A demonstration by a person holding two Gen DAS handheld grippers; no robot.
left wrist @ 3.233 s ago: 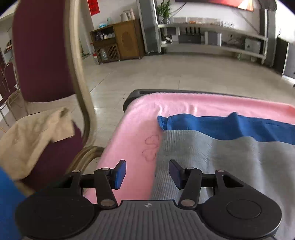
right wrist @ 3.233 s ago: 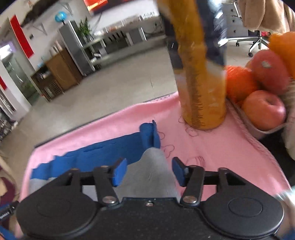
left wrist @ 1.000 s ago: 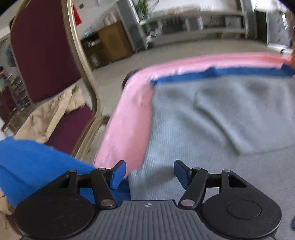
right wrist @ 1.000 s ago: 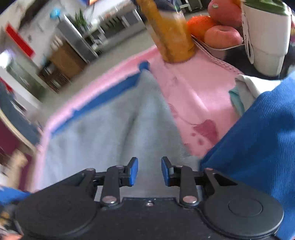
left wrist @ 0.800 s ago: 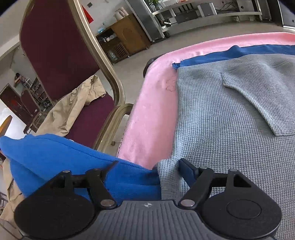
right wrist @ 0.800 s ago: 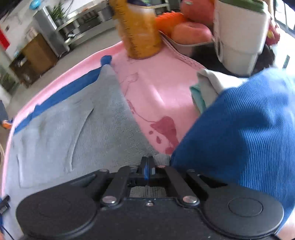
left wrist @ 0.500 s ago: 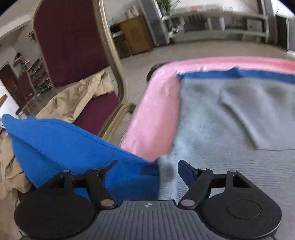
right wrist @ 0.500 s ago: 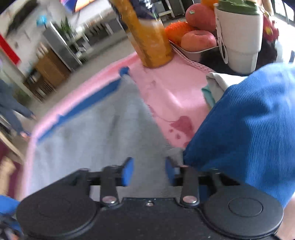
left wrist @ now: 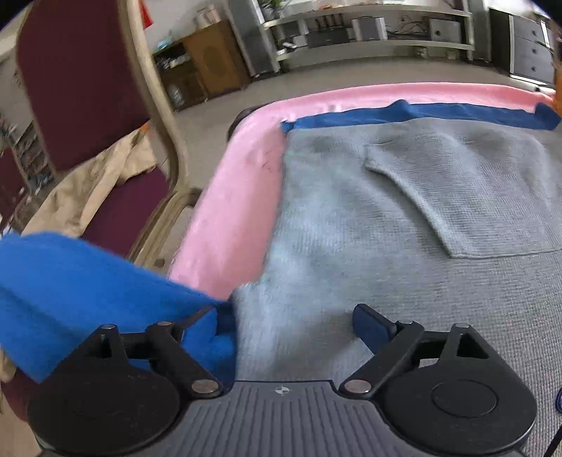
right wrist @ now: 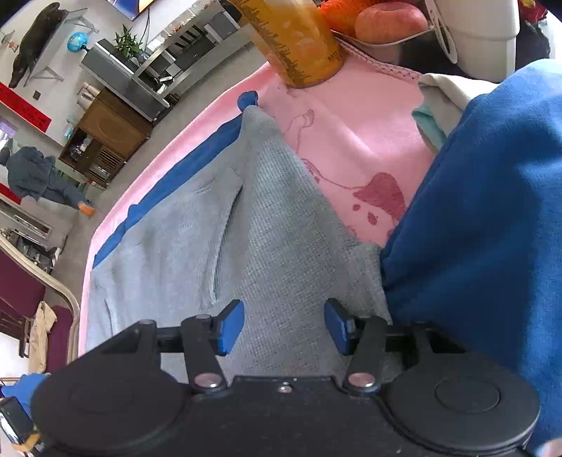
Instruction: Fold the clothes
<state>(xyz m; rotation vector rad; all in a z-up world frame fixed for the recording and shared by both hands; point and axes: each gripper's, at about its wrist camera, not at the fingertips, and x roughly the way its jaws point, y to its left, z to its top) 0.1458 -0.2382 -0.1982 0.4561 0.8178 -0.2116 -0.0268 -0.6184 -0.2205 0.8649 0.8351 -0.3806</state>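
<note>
A grey knit garment lies spread flat on a pink blanket, with a blue layer showing along its far edge. My left gripper hovers over the garment's near left corner. Its jaws are opening wide and its pads press on nothing. Bright blue cloth hides its left finger. In the right wrist view, my right gripper is over the near right hem of the grey garment. Those jaws are opening too, with the knit below them, not pinched. More blue cloth bulges at the right.
A maroon chair with a beige cloth stands close to the table's left edge. At the far right are an orange bottle, a fruit bowl, a white cup and a folded pale cloth.
The right gripper's jaws were shut at the grey hem and have parted. The left gripper's jaws have spread wider. Both views shifted only slightly.
</note>
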